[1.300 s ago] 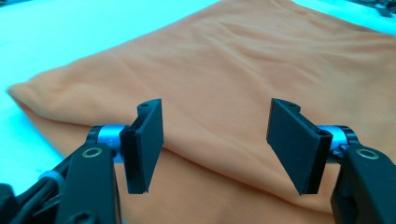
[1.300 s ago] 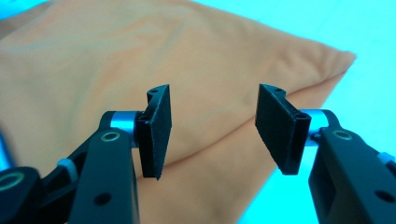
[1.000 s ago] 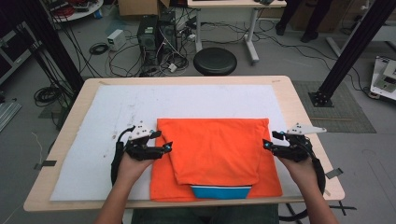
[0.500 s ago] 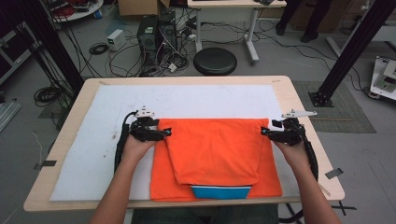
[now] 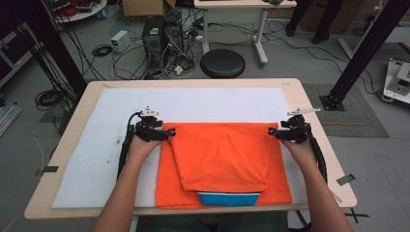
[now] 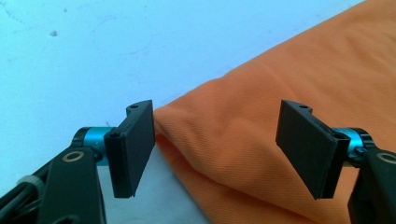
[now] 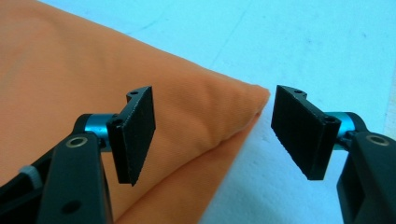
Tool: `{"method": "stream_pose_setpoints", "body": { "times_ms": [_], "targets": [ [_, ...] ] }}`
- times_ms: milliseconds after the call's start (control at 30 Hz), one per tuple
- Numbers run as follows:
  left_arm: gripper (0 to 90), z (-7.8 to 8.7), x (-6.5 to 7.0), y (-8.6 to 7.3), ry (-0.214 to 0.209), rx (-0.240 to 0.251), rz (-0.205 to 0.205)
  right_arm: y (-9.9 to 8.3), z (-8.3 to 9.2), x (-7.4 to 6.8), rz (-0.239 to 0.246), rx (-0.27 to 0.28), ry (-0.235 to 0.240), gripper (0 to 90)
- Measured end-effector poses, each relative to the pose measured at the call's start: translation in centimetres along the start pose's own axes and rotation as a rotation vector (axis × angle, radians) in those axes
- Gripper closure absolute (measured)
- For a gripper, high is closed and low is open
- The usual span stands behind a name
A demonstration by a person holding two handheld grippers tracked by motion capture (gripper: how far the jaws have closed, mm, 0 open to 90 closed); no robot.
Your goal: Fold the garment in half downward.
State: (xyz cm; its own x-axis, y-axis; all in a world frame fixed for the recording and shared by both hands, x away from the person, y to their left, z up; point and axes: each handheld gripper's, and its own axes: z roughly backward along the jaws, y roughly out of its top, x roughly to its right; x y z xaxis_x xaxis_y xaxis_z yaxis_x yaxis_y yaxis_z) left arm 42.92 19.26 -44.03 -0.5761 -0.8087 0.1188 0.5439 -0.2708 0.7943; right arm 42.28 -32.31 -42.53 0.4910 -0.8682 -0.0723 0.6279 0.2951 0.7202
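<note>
A folded orange garment (image 5: 222,157) with a blue and white band (image 5: 228,198) at its near edge lies on the white mat (image 5: 193,104). My left gripper (image 5: 170,132) sits at the garment's far left corner, its jaws open and just widened. That corner (image 6: 196,126) lies between the pads (image 6: 135,144) without being pinched. My right gripper (image 5: 271,132) is at the far right corner, jaws open and still spreading over the last moment. The corner (image 7: 233,107) rests between its pads (image 7: 299,130), untouched.
The mat covers a wooden table (image 5: 67,145). Beyond the far edge are a black stool (image 5: 222,63), a computer case (image 5: 153,36), loose cables on the floor and black frame posts (image 5: 362,53) at the right. Bare mat stretches left of the garment.
Both hands have moved away from the person, from the garment's middle sides to its far corners. The folded top layer now reaches the far edge. Both grippers have opened and released the cloth.
</note>
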Motion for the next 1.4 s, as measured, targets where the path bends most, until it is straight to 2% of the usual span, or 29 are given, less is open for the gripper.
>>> {"method": "stream_pose_setpoints", "body": {
  "times_ms": [133,167,200,233,333,400,433,500,533,600,633,667,733,867,1000,1067,1233,1267,1300,1333,1367,1400],
  "targets": [
    [28.1,-0.7,-0.9,-0.4,0.019,-0.008,0.039,0.2,-1.1,0.7,-0.028,-0.04,-0.001,31.1],
    [27.9,-0.9,-1.0,-0.5,0.019,-0.014,0.042,0.3,-1.6,0.9,-0.02,-0.054,-0.005,31.3],
    [27.9,-1.2,-1.0,-0.4,0.021,-0.039,0.036,0.3,-1.9,1.0,-0.027,-0.082,-0.006,33.3],
    [27.3,-1.3,-0.8,-0.2,0.028,-0.041,0.025,0.3,-2.3,1.1,-0.032,-0.1,0.004,35.8],
    [27.4,-1.7,-0.5,0.2,0.041,-0.069,0.013,0.2,-2.4,0.9,-0.013,-0.097,-0.024,44.8],
    [30.6,-1.8,-0.3,0.3,0.058,-0.071,-0.012,0.0,-2.2,0.9,-0.016,-0.089,-0.008,59.5],
    [33.5,-1.7,-0.2,0.2,0.065,-0.07,-0.012,-0.1,-2.1,0.8,-0.015,-0.083,0.004,63.9],
    [47.5,-1.6,-0.1,0.1,0.065,-0.058,-0.027,-0.2,-2.2,0.6,-0.016,-0.078,0.05,79.0],
    [53.3,-1.5,0.0,0.0,0.055,-0.052,-0.029,-0.2,-2.2,0.5,-0.011,-0.075,0.05,80.3],
    [71.2,-1.5,0.2,-0.1,0.004,-0.04,-0.033,-0.1,-2.2,0.5,0.006,-0.078,0.051,82.4],
    [76.9,-1.5,0.4,-0.1,0.012,-0.041,-0.05,0.1,-2.2,0.4,0.007,-0.089,0.044,83.0],
    [78.4,-1.4,0.5,0.0,0.018,-0.044,-0.064,0.3,-2.1,0.3,0.021,-0.093,0.026,83.6],
    [80.7,-1.5,0.8,0.2,0.029,-0.047,-0.072,0.6,-2.1,0.1,0.06,-0.1,-0.014,84.1],
    [81.9,-1.4,1.0,0.9,0.046,-0.035,-0.085,1.1,-2.1,-0.2,0.119,-0.074,-0.066,84.2],
    [81.9,-1.9,1.2,1.7,0.06,-0.021,-0.098,1.2,-2.1,0.4,0.109,-0.062,-0.085,84.1],
    [81.9,-2.2,1.3,2.1,0.062,0.002,-0.086,1.3,-2.0,0.8,0.099,-0.06,-0.093,84.1],
    [81.2,-3.2,1.7,3.1,0.083,-0.029,-0.104,1.7,-1.8,2.0,0.067,-0.041,-0.096,82.6],
    [78.9,-3.3,1.7,3.0,0.096,-0.035,-0.111,1.7,-1.8,2.1,0.057,-0.039,-0.093,78.7],
    [74.9,-3.2,1.7,2.9,0.106,-0.036,-0.109,1.6,-1.8,2.2,0.052,-0.039,-0.104,69.7],
    [69.9,-3.1,1.6,2.7,0.115,-0.039,-0.103,1.6,-1.7,2.3,0.043,-0.033,-0.129,66.1],
    [63.3,-3.0,1.3,2.5,0.122,-0.032,-0.09,1.4,-1.5,2.5,0.034,-0.023,-0.126,63.8],
    [57.3,-2.7,1.1,2.3,0.124,-0.023,-0.07,1.3,-1.3,2.6,0.026,-0.015,-0.124,57.0]
  ]
}}
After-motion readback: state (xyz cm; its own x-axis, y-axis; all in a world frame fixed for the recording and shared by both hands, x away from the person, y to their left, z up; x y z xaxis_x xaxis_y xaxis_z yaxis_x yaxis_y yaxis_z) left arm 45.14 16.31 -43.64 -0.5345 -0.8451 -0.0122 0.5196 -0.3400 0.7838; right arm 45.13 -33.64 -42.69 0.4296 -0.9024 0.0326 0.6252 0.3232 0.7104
